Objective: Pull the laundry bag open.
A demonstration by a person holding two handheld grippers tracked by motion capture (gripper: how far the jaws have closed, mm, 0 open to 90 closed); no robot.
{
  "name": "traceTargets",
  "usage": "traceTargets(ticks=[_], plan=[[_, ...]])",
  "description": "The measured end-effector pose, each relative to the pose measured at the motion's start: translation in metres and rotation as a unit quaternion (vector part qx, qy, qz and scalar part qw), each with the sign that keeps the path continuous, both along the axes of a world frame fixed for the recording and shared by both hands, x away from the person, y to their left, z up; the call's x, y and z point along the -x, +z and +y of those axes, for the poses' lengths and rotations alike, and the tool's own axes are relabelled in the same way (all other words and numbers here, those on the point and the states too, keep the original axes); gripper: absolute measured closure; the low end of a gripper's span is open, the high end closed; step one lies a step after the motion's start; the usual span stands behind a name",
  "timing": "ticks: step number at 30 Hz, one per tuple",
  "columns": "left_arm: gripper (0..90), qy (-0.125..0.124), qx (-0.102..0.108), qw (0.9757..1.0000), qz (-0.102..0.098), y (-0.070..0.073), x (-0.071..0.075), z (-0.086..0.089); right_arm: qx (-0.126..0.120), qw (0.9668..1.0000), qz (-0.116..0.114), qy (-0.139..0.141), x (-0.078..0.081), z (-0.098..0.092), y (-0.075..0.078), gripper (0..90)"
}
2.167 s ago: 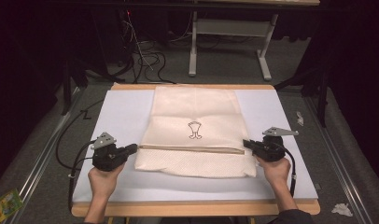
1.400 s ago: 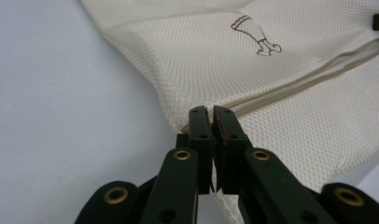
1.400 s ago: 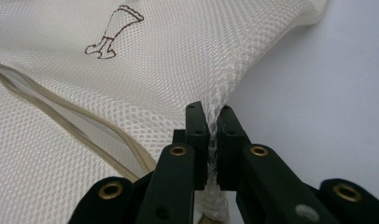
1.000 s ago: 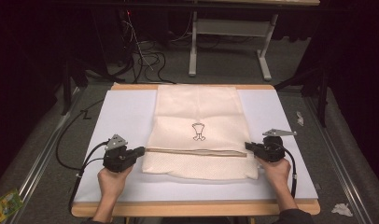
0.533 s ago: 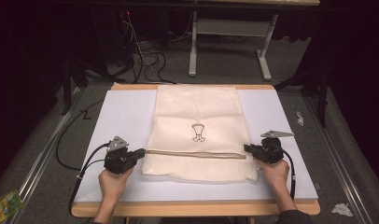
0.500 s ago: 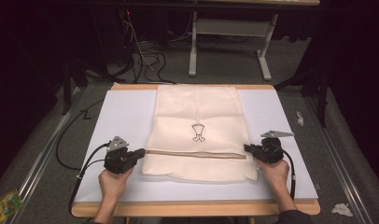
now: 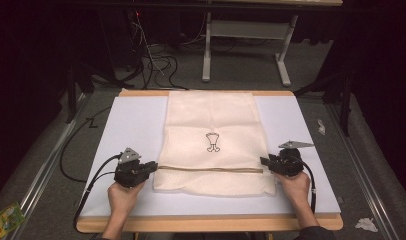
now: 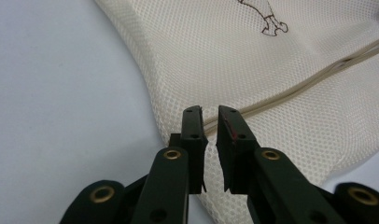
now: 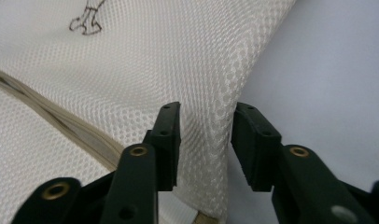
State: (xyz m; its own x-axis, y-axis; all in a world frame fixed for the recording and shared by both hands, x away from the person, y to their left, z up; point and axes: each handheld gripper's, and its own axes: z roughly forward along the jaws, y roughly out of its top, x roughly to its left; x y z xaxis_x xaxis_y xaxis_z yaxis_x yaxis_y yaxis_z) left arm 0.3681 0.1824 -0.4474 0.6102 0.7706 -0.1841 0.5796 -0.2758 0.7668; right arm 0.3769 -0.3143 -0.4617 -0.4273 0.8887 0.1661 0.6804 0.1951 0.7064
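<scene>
A cream mesh bag with a small dark logo lies flat on the white board. Its near part is folded over, and a beige drawstring runs across along the fold. My left gripper sits at the fold's left end. Its jaws have just been opening and stand a narrow gap apart, with the drawstring leading into the gap. At the right end, my right gripper has just been opening too. It is wider apart, with the bag's edge loose between the jaws.
The board's wooden front edge is just below the person's hands. Behind the table stand a desk frame and floor cables. Crumpled paper lies on the floor at right, a green packet at left.
Both grippers carried the folded edge a little toward the near side, the left one also moving right. They then held still there.
</scene>
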Motion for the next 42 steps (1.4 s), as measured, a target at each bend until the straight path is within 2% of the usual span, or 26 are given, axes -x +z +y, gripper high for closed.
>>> traceTargets(ticks=[2,3,8,10,11,12,14,15,17,19,20,24,27,30,33,37,42], plan=[[77.2,0.000,-0.003,1.0000,-0.003,-0.001,0.000,0.000,0.006,1.0000,0.004,0.000,0.000,0.000,-0.001,60.9],[75.3,-0.002,-0.003,1.0000,-0.007,0.000,-0.001,0.003,0.016,0.9999,-0.002,-0.003,0.001,-0.001,0.000,58.9],[63.5,0.011,0.008,0.9996,-0.027,0.004,-0.001,0.007,0.012,0.9996,-0.020,-0.016,0.006,-0.007,0.006,54.0],[61.9,0.015,0.014,0.9993,-0.032,0.005,0.000,0.009,0.029,0.9989,-0.031,-0.018,0.010,-0.008,0.009,54.9],[61.2,0.015,0.014,0.9993,-0.032,0.005,0.000,0.009,0.029,0.9989,-0.031,-0.018,0.010,-0.008,0.009,54.9],[60.4,0.016,0.020,0.9991,-0.034,0.006,0.001,0.011,0.041,0.9981,-0.042,-0.018,0.014,-0.007,0.012,55.9],[59.3,0.017,0.023,0.9989,-0.038,0.007,0.002,0.013,0.041,0.9978,-0.049,-0.016,0.017,-0.008,0.014,56.6],[57.6,0.022,0.025,0.9982,-0.050,0.009,0.005,0.016,0.033,0.9973,-0.063,-0.017,0.020,-0.010,0.018,57.5],[56.6,0.030,0.028,0.9976,-0.056,0.010,0.006,0.020,0.024,0.9967,-0.075,-0.020,0.024,-0.015,0.022,57.9],[56.0,0.039,0.042,0.9964,-0.062,0.014,0.008,0.026,0.014,0.9964,-0.080,-0.026,0.027,-0.019,0.024,58.2],[55.8,0.039,0.042,0.9964,-0.062,0.014,0.008,0.026,0.014,0.9964,-0.080,-0.026,0.027,-0.019,0.024,58.2],[55.9,0.052,0.058,0.9932,-0.086,0.022,0.014,0.035,-0.001,0.9954,-0.090,-0.033,0.032,-0.030,0.032,58.7],[55.2,0.051,0.055,0.9936,-0.085,0.025,0.015,0.038,-0.012,0.9940,-0.103,-0.035,0.036,-0.033,0.037,58.9],[53.8,0.053,0.060,0.9934,-0.082,0.026,0.013,0.042,-0.022,0.9927,-0.112,-0.038,0.039,-0.038,0.039,59.3],[53.3,0.062,0.067,0.9922,-0.086,0.028,0.013,0.046,-0.035,0.9883,-0.141,-0.047,0.043,-0.045,0.040,60.7],[53.2,0.072,0.063,0.9916,-0.086,0.027,0.009,0.050,-0.040,0.9876,-0.140,-0.060,0.044,-0.054,0.037,61.2],[53.1,0.084,0.070,0.9904,-0.085,0.023,0.002,0.053,-0.048,0.9866,-0.135,-0.078,0.044,-0.064,0.029,61.2]])
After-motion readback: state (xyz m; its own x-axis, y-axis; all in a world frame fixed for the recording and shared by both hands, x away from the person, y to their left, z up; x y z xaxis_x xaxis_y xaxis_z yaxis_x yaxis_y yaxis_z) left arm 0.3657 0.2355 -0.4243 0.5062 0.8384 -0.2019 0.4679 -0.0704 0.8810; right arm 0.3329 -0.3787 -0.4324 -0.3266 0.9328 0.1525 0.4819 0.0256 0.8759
